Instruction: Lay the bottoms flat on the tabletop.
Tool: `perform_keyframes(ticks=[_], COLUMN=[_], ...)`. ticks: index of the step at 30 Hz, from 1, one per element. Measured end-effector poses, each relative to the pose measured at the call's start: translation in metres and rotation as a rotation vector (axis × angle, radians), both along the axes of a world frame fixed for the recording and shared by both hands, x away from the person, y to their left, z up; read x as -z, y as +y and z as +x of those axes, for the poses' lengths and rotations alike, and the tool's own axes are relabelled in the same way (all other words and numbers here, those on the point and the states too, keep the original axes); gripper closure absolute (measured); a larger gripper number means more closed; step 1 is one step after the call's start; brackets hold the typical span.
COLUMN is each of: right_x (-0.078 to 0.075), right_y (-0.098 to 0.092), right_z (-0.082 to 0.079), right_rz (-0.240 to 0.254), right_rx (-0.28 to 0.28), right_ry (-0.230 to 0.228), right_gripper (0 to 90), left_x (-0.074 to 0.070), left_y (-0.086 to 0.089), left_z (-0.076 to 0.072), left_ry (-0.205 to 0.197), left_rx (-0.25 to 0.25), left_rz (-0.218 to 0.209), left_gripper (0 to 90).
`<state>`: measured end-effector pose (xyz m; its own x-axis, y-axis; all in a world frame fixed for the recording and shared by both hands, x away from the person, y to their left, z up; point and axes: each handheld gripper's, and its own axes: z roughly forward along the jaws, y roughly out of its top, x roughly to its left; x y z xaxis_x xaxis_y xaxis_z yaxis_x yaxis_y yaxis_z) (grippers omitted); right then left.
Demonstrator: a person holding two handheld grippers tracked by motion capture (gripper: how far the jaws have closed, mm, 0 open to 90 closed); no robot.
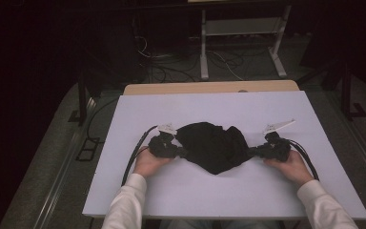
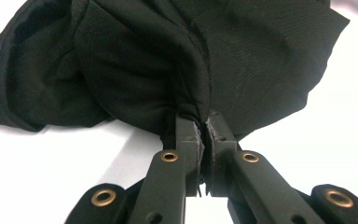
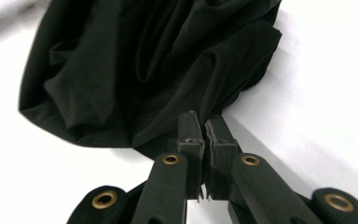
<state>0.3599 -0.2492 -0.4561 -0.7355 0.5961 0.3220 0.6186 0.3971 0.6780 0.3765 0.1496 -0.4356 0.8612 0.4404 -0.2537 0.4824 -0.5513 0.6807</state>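
Nearest me in the high view are the two white sleeves (image 1: 126,202) coming in from the bottom, a hand on each tool. The black cloth (image 1: 213,145) sits bunched in the middle of the white table (image 1: 138,198), slightly toward the near side. My left claw (image 1: 180,152) bites its left edge and my right claw (image 1: 251,152) bites its right edge, so the cloth lies between them.

Left gripper view: the jaws are pressed together with a gathered fold of the black cloth (image 2: 135,70) pinched right at the tips of the left claw (image 2: 204,122). The rest of the fabric fans out away from the tips and lies crumpled on the table.

Right gripper view: same deal, the right claw (image 3: 204,122) looks closed on a low edge of the black cloth (image 3: 135,70). I can't make out how much fabric is actually between the pads, since the fold goes dark there, but it looks like a thin bite.

My read on the stuff: light, floppy, thin knit, nothing fragile. It'll sag and drape rather than hold shape, and it could slide out of a shallow pinch. I'd grab on hems or corners, where the fabric is doubled up, rather than mid-panel.
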Motion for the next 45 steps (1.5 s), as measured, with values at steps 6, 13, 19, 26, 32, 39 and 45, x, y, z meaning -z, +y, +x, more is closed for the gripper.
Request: perform_keyframes(ticks=[6, 13, 19, 26, 32, 39, 45], right_x=[-0.015, -0.034, -0.046, -0.057, -0.074, -0.099, -0.109], right_y=[-0.011, -0.017, -0.022, -0.024, -0.021, -0.017, -0.014], right_z=[-0.008, -0.025, -0.043, -0.061, -0.073, -0.073, -0.038], right_rz=[0.069, 0.107, 0.117, 0.144, 0.141, 0.144, 0.167], right_rx=[0.011, 0.011, 0.005, -0.002, -0.021, -0.029, 0.028], right_ry=[0.052, 0.062, 0.071, 0.091, 0.100, 0.100, 0.172], right_gripper=[86.1, 86.1, 86.1, 86.1, 86.1, 86.1, 86.1], left_x=[-0.014, -0.030, -0.042, -0.055, -0.074, -0.089, -0.099], left_y=[0.004, 0.007, 0.015, 0.021, 0.023, 0.029, 0.036], left_z=[-0.009, -0.024, -0.039, -0.052, -0.060, -0.058, -0.028], left_ry=[-0.014, -0.019, -0.027, -0.014, -0.005, -0.002, 0.081], left_rx=[0.014, 0.041, 0.053, 0.065, 0.062, 0.030, -0.065], left_rz=[0.017, 0.028, 0.017, 0.018, -0.011, -0.025, -0.089], left_gripper=[86.3, 86.3, 86.4, 86.5, 86.7, 86.8, 86.8])
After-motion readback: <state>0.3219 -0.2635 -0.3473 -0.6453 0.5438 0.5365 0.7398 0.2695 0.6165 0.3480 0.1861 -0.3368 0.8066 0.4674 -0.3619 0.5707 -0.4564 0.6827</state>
